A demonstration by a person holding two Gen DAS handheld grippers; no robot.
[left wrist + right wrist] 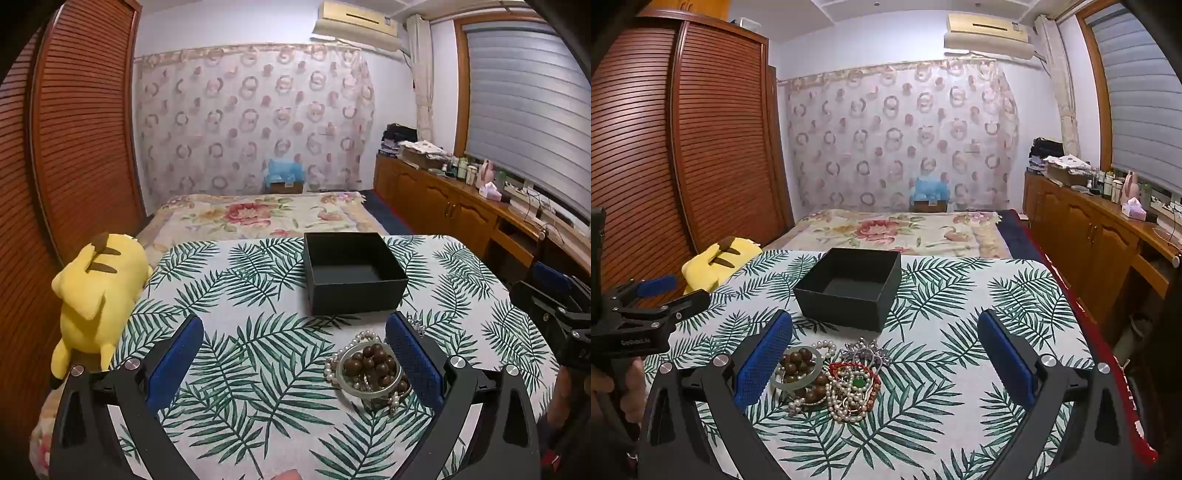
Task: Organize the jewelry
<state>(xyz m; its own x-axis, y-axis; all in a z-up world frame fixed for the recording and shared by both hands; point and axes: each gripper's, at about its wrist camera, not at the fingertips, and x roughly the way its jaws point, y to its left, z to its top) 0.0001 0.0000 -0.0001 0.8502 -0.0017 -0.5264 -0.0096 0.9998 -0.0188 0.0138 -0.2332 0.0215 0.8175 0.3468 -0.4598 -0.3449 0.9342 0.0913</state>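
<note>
A heap of jewelry [831, 380] lies on the leaf-print tablecloth: brown wooden beads [373, 363], a pale jade bangle [369, 391], pearl strands [846, 406], a red cord piece and a silver tiara-like piece [866, 350]. Behind the heap stands an open black box [351, 271] [849, 286], with nothing inside. My left gripper [293, 354] is open, and the heap lies just inside its right finger. My right gripper [884, 354] is open too, the heap lying near its left finger. The left gripper also shows at the left edge of the right wrist view [661, 291].
A yellow plush toy [96, 295] lies at the table's left edge. Beyond the table is a bed with a floral cover [258, 214]. A wooden wardrobe [683, 147] stands left, and a long wooden cabinet [1089, 229] with bottles runs along the right wall.
</note>
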